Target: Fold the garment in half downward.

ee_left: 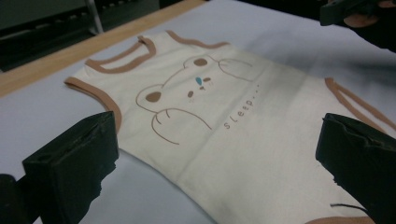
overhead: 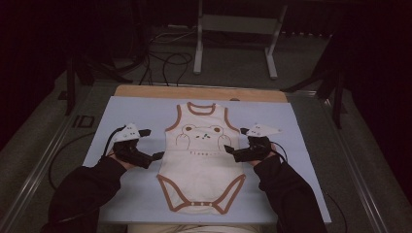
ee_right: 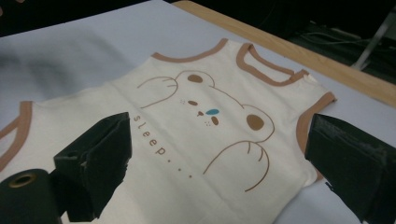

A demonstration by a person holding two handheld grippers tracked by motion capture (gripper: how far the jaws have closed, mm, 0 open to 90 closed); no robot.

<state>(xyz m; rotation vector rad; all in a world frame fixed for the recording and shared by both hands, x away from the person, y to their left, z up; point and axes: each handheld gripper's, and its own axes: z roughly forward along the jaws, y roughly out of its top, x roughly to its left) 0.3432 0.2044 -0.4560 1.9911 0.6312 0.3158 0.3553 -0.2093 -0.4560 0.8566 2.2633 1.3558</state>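
While both hands wait at the sides of the little bodysuit (overhead: 201, 158), each tool has its two black jaws spread wide with nothing between them. The left tool (overhead: 150, 143) sits just beside the left edge of the bodysuit, and the right tool (overhead: 235, 142) sits at the right edge, near the armhole. From the left gripper view the jaws look over the cream cloth with the bear picture (ee_left: 187, 91) and the word "sleep". The right gripper view looks over the same bear from the other side. The bodysuit lies flat and face up in the middle of the pale blue mat (overhead: 121, 109) on the worktop, neck away from the person, snaps near. I think this is the start of folding. Next, each tool needs to come down low and pinch a side edge, catching the cloth and not the mat
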